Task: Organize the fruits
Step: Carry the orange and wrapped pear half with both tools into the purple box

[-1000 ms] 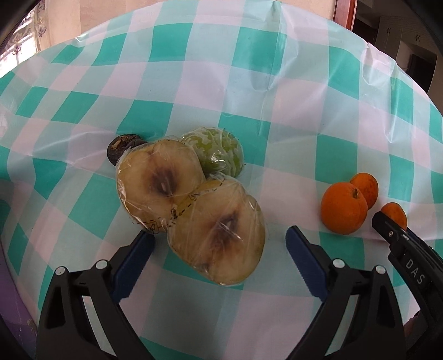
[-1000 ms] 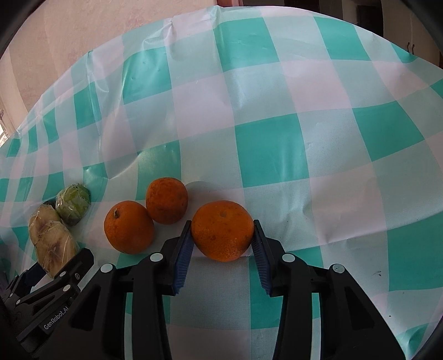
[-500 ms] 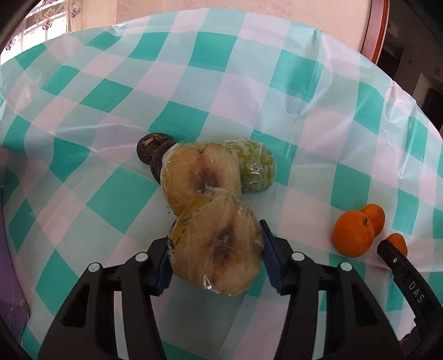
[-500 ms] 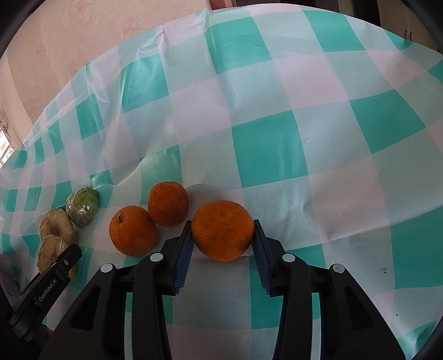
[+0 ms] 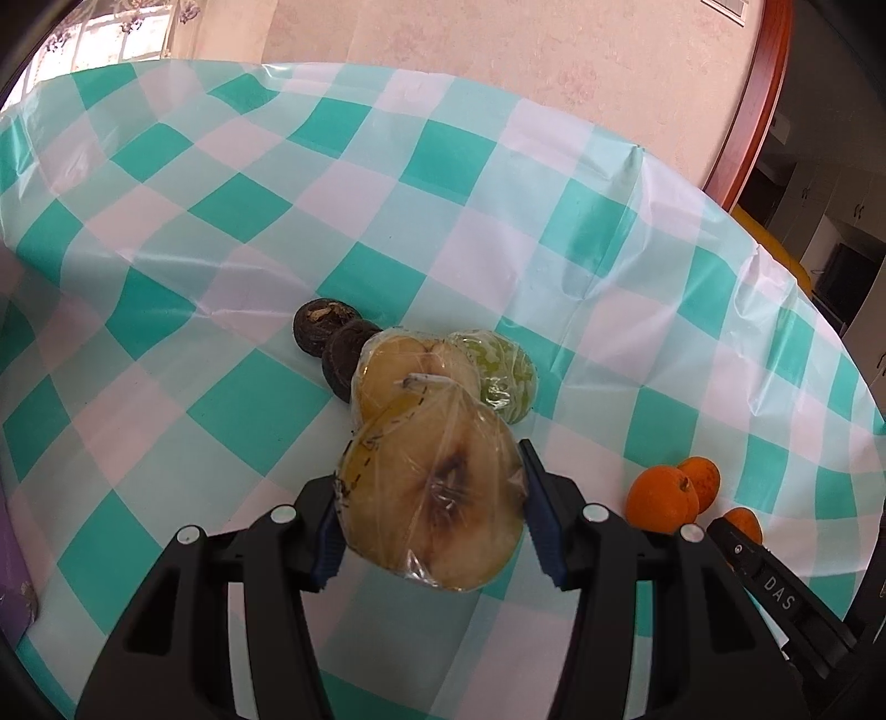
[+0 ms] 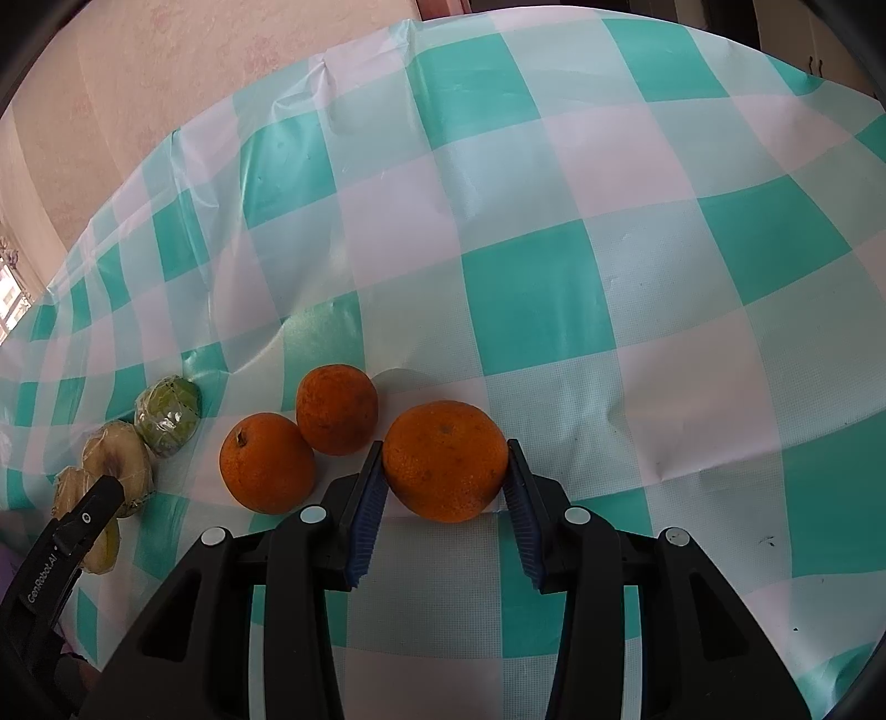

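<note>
wrapped pear half [image 5: 432, 507] clamped in left gripper [image 5: 429, 518]; orange [image 6: 444, 461] clamped in right gripper [image 6: 443, 493].

1. I am in a home, at what looks like a dining table: my worktop [image 5: 232, 210] wears a glossy oilcloth in teal and white checks, creased from folding.
2. Behind it stands a wall [image 5: 498, 61] papered pale pink with a faint floral pattern.
3. A window [image 5: 111, 39] with a patterned lace curtain lets in daylight at the far left.
4. A red-brown wooden door frame [image 5: 758, 94] opens onto a darker room with cupboards [image 5: 830, 205].
</note>
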`<state>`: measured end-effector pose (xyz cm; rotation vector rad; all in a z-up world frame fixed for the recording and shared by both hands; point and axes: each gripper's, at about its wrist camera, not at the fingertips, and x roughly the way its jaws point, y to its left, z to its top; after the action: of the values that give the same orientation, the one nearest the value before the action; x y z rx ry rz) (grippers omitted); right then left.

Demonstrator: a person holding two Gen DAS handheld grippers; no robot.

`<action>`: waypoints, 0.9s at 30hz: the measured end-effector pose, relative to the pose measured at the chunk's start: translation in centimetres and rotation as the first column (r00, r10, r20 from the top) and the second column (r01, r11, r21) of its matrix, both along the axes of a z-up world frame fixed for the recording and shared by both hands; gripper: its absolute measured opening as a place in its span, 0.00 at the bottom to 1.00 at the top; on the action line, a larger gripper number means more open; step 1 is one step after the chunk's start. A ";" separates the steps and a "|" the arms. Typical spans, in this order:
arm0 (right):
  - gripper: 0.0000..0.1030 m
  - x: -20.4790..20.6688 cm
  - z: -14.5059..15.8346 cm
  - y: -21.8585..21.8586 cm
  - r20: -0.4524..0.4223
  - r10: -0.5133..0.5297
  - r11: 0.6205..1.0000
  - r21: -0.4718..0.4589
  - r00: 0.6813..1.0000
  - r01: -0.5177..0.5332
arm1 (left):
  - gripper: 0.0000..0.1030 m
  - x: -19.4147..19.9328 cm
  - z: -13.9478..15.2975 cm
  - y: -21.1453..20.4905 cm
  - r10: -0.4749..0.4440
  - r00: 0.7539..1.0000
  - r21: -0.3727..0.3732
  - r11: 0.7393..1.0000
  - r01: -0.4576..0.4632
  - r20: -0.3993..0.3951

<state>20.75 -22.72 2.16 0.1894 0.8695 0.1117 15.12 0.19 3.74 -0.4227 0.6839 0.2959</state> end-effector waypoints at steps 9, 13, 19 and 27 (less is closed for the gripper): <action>0.40 -0.4 0.0 -1.7 0.010 -0.010 0.995 0.097 1.000 0.009 | 0.53 -1.0 -0.2 0.8 0.016 1.000 -0.065 0.998 -0.015 0.011; 0.40 -0.8 0.1 -2.2 0.019 -0.009 0.993 0.118 1.000 0.006 | 0.53 -3.8 -0.7 0.6 0.029 0.999 -0.091 0.995 -0.030 -0.017; 0.40 -2.1 0.5 -2.9 0.039 -0.019 0.989 0.145 0.999 0.013 | 0.53 -9.5 -1.2 -0.7 0.001 0.998 -0.020 1.000 -0.003 -0.069; 0.40 -5.2 0.6 -2.0 0.045 -0.015 0.990 0.140 0.999 0.009 | 0.53 -14.2 -1.8 -0.5 -0.056 0.991 0.019 0.998 0.059 -0.119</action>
<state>15.59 -24.70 2.74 0.3218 0.8152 0.1653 0.88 -0.34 1.96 -0.3653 0.8063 0.2754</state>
